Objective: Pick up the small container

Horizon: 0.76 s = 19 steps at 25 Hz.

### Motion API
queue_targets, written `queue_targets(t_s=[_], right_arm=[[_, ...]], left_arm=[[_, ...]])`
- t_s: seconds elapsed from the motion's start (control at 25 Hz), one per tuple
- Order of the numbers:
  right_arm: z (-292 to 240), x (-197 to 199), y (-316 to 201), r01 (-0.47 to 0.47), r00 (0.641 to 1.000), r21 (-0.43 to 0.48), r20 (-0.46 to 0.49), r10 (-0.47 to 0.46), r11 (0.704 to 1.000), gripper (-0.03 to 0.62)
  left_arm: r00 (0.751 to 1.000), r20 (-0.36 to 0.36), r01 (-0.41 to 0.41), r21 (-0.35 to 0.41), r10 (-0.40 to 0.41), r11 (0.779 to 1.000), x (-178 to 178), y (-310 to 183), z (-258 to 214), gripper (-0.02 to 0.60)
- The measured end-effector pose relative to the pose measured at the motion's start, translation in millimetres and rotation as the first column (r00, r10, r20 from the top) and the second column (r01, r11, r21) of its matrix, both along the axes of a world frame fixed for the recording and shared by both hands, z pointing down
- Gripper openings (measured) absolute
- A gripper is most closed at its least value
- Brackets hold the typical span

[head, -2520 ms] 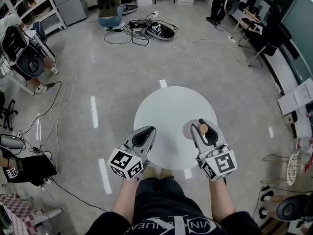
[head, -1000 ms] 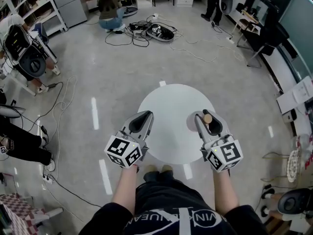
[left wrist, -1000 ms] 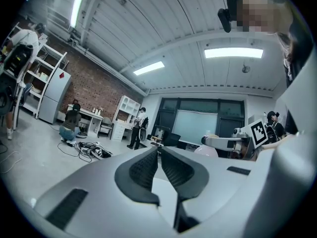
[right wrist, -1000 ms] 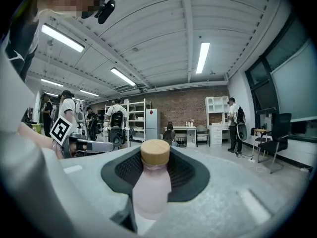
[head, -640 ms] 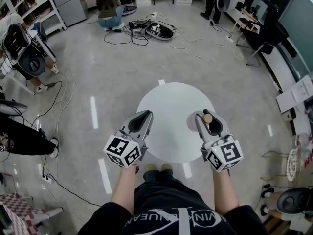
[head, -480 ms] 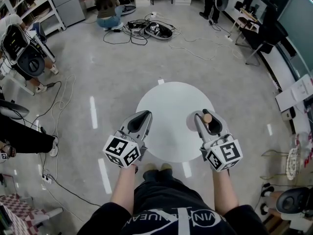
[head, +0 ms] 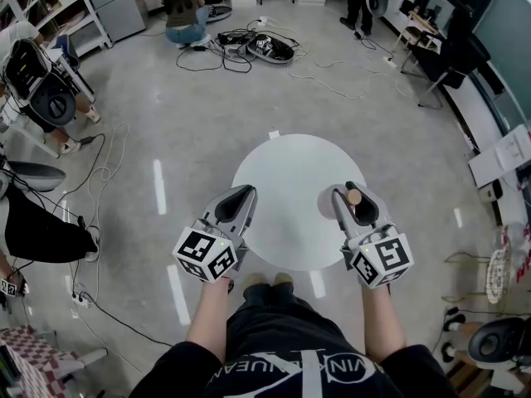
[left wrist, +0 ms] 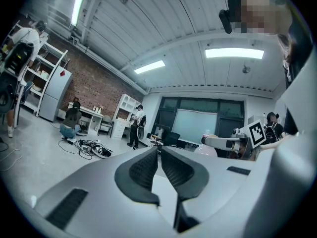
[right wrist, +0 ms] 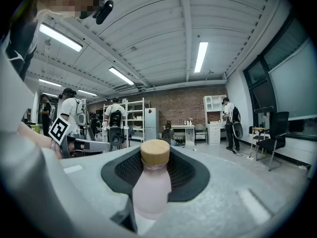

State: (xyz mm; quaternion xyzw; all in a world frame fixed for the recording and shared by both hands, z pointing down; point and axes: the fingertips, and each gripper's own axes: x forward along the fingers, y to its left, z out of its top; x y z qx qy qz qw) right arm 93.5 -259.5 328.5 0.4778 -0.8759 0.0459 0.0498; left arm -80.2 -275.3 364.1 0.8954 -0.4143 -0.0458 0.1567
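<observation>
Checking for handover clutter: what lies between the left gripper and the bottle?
Only bare table lies between the left gripper and the bottle, as the head view shows.

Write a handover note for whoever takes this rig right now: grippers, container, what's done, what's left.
Left gripper: jaws shut, nothing between them, held at the near left edge of the round white table.
Right gripper: jaws closed on the small wooden-capped pink bottle, which is upright.
Done: bottle grasped. It looks lifted, with a shadow on the table beside it, though contact can't be ruled out.
Left: confirm the bottle is clear of the table and hold it steady.
</observation>
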Motion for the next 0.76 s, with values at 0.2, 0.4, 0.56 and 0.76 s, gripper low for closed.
queue_targets(t_s=[0.2,0.4,0.56,0.76], right_arm=[[3.4,-1.0,0.7,-0.001,1.000,-0.003,-0.001,0.001,1.000,0.129],[7.3,-1.3,1.9,-0.003,1.000,-0.014,0.000,0.003,1.000,0.128],[10.9,-1.6,1.8,-0.002,1.000,-0.020,-0.004,0.002,1.000,0.129],[15.9,3.8,-0.5,-0.011,1.000,-0.028,-0.001,0.011,1.000,0.129]], left_arm=[[1.000,0.002,0.003,-0.005,-0.003,1.000,-2.5,2.2,3.7,0.023],[1.000,0.002,0.004,-0.014,-0.004,1.000,-4.3,4.3,6.9,0.023],[1.000,0.003,0.005,-0.019,-0.005,1.000,-5.5,4.1,10.0,0.023],[1.000,0.005,0.005,-0.023,-0.005,1.000,-2.1,1.0,12.9,0.023]])
